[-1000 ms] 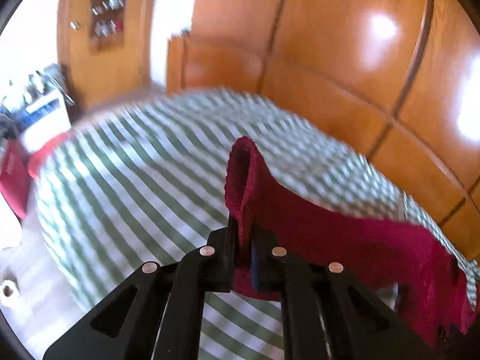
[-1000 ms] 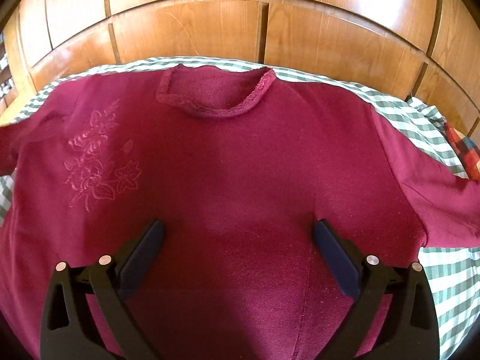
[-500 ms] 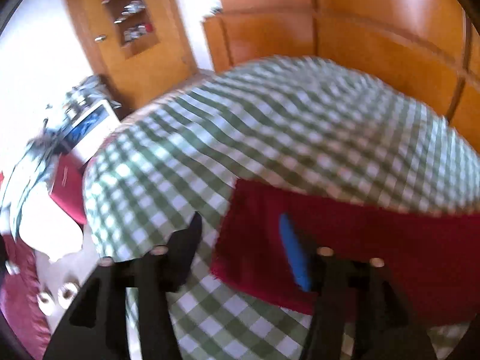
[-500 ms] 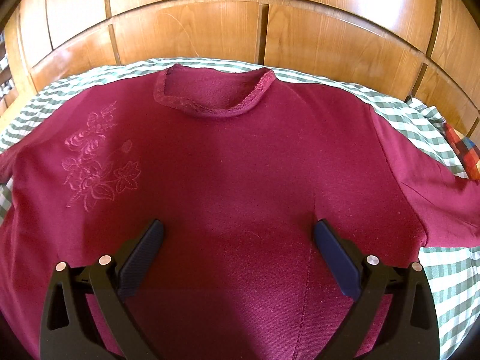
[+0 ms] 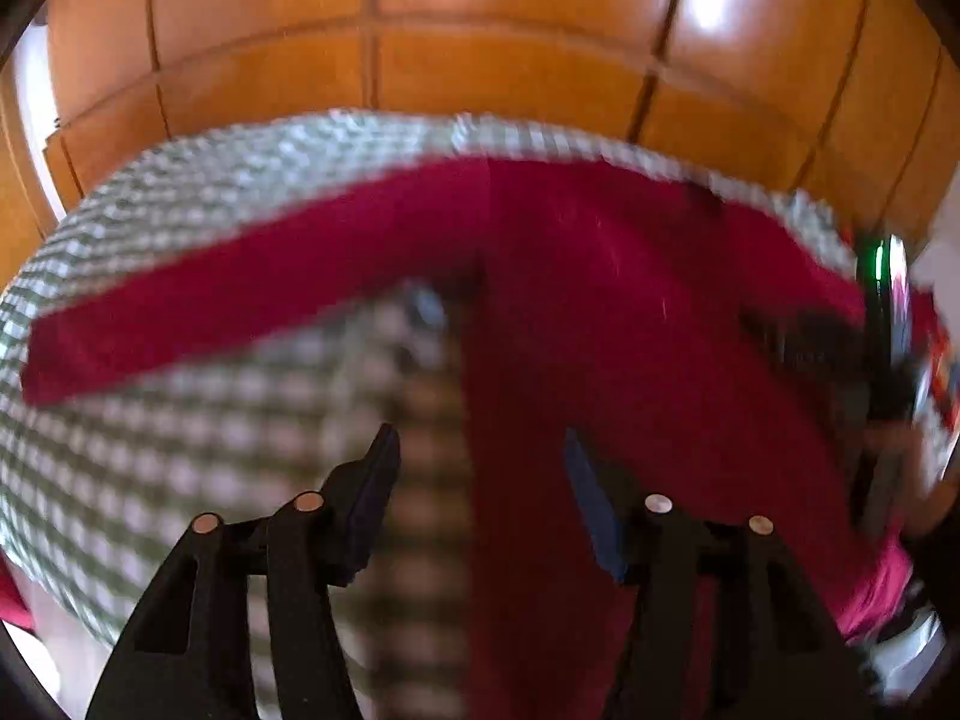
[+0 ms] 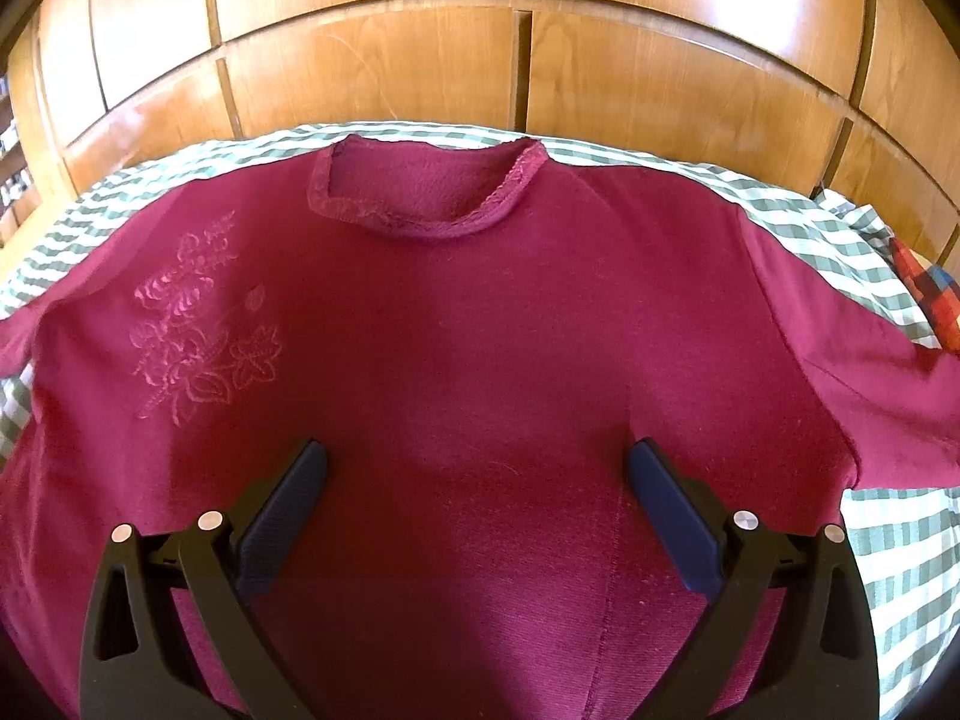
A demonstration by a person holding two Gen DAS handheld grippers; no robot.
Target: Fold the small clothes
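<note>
Sweater [image 6: 480, 360] flat, neckline [image 6: 426, 192] toward wardrobe [image 6: 372, 66], sleeves sideways.

A dark red sweater [image 6: 480, 360] lies face up and spread flat, its round neckline [image 6: 426, 198] away from the near edge. A tone-on-tone flower embroidery [image 6: 198, 324] sits on one side of the chest. One sleeve [image 5: 240, 294] stretches straight out sideways, though it looks blurred; the other sleeve [image 6: 870, 372] angles off the opposite way.
</note>
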